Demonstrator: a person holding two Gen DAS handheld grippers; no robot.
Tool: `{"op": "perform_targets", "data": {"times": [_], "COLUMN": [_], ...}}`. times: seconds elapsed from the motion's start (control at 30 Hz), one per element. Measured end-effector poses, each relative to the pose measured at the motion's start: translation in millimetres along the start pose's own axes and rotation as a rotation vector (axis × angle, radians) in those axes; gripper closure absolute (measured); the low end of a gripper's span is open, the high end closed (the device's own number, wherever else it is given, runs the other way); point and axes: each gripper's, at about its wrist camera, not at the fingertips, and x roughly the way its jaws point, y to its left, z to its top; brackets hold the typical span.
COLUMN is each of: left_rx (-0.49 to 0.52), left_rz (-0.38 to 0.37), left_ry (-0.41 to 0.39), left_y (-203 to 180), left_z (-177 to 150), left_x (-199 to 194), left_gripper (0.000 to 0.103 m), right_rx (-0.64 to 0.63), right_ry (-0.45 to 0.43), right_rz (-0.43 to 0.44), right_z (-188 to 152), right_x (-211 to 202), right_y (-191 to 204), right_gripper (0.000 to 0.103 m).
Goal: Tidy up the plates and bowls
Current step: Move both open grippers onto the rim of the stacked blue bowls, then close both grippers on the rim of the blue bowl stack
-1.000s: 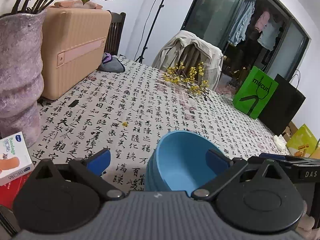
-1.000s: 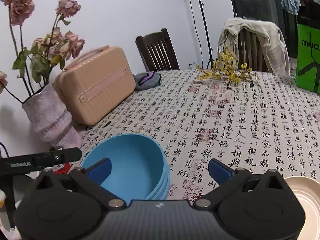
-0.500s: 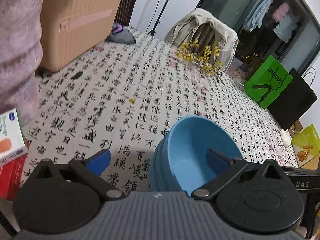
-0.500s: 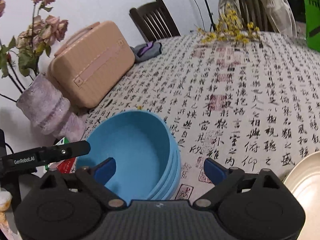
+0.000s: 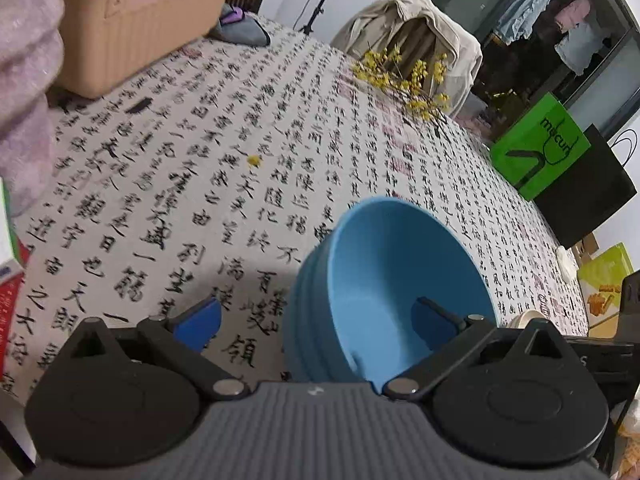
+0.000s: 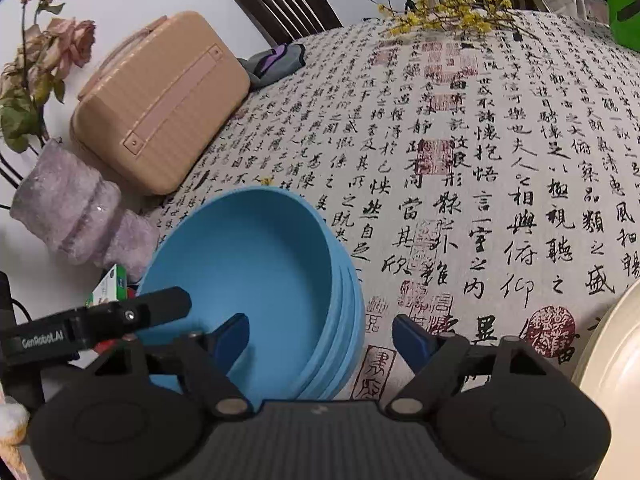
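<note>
Right wrist view: right gripper point(image 6: 320, 338) has its jaws closing, gap clearly narrower than a sec ago, straddling the near-right rim of the blue bowl stack point(image 6: 256, 280); one pad sits inside the top bowl, the other outside the wall, neither pressing yet as far as I can tell. Cam is lower and tipped further down vs. earlier frames, so the bowls fill more of the view and the cream plate point(image 6: 612, 364) at the right edge has grown. Left tool's black finger pokes in over the stack's left side. Left wrist view: left gripper point(image 5: 316, 322) is spread wide, same gap as before, right pad inside the top bowl, left pad over the tablecloth point(image 5: 200, 168) outside, not gripping. Also dropped closer and pitched down; bowls look bigger, wall mostly out of frame. Stack itself hasn't shifted on the calligraphy cloth, near the front-left of the table. Farther out: furry purple vase point(image 6: 76, 216), tan suitcase point(image 6: 160, 100), yellow flower sprigs point(image 6: 448, 12), green bag point(image 5: 540, 152) all where they were.
</note>
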Motion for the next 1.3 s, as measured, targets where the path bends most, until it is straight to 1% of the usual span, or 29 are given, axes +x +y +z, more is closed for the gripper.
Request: {"op": "perform_targets", "data": {"times": [0.1, 0.2, 0.37, 0.43, 0.5, 0.53, 0.6, 0.67, 0.77, 0.9, 0.97, 1.03, 1.13, 1.2, 1.3], "left_rx": [-0.018, -0.026, -0.030, -0.032, -0.032, -0.030, -0.029, -0.033, -0.035, -0.027, -0.019, -0.004, -0.003, 0.002, -0.006], "left_rz": [-0.004, -0.004, -0.013, -0.011, -0.013, -0.014, -0.017, -0.017, 0.005, -0.006, -0.006, 0.005, 0.016, 0.026, 0.036], "left_ry": [0.024, 0.040, 0.053, 0.056, 0.067, 0.070, 0.073, 0.073, 0.066, 0.086, 0.095, 0.099, 0.098, 0.092, 0.087], "left_y": [1, 1, 2, 3, 2, 2, 1, 1, -1, -3, -4, -6, -8, -8, -6], "left_z": [-2, -2, -3, -4, -4, -5, -5, -4, -4, -5, -6, -7, -6, -6, -5], "left_x": [9, 16, 21, 22, 25, 25, 27, 27, 27, 31, 32, 34, 36, 36, 36], "left_gripper": [0.000, 0.000, 0.002, 0.002, 0.003, 0.005, 0.014, 0.020, 0.025, 0.040, 0.041, 0.044, 0.046, 0.053, 0.057], "right_rx": [0.018, 0.029, 0.026, 0.022, 0.025, 0.028, 0.032, 0.037, 0.033, 0.037, 0.038, 0.042, 0.046, 0.049, 0.061], "right_ry": [0.017, 0.035, 0.052, 0.060, 0.069, 0.073, 0.077, 0.083, 0.093, 0.092, 0.099, 0.101, 0.103, 0.105, 0.108], "right_rz": [-0.005, 0.013, 0.026, 0.031, 0.038, 0.040, 0.042, 0.045, 0.055, 0.058, 0.058, 0.062, 0.066, 0.067, 0.066], "right_z": [0, 0, -1, -1, -1, -1, -1, 0, 0, 0, 0, -1, -1, -2, -2], "right_x": [6, 11, 16, 17, 19, 20, 21, 23, 23, 22, 21, 21, 19, 18, 18], "right_y": [-3, -7, -9, -8, -8, -8, -9, -10, -11, -14, -16, -16, -17, -18, -19], "right_gripper": [0.028, 0.034, 0.035, 0.041, 0.044, 0.045, 0.047, 0.048, 0.051, 0.055, 0.057, 0.057, 0.057, 0.058, 0.059]}}
